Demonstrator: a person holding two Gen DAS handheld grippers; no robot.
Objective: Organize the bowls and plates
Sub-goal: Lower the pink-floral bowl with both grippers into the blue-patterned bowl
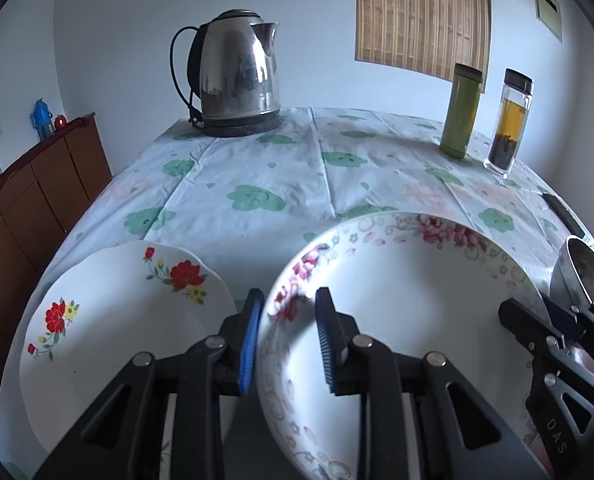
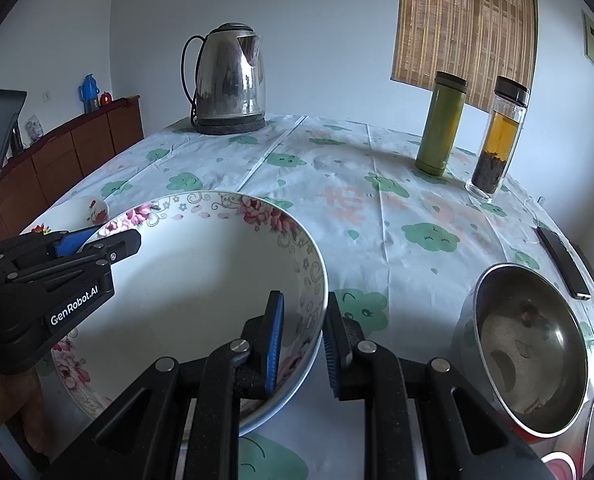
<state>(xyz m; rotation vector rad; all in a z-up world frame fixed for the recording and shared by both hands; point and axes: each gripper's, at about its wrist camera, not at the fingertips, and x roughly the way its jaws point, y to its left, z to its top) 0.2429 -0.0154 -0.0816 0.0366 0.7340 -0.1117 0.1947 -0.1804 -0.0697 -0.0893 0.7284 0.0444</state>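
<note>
We find the tabletop (image 2: 377, 208), under a cloud-print cloth, bare through its middle; a kettle (image 2: 229, 80) stands at the far edge and 2 bottles (image 2: 441, 124) at the far right, well apart from the work.

The large floral bowl (image 2: 201, 280) sits at the near edge, gripped from both sides. The red-flowered plate (image 1: 109, 320) lies just beside it on the left; a steel bowl (image 2: 533, 352) lies near on the right.

The left tool (image 1: 289, 336) is closed on the bowl's left rim, the right tool (image 2: 303, 340) on its right rim, pads either side of the wall.

We judge the step to be a 2-handed lift of this bowl for stacking. The next move calls for an even rise, both tools level, clearing the plate's scalloped edge and the steel bowl; open room lies ahead
</note>
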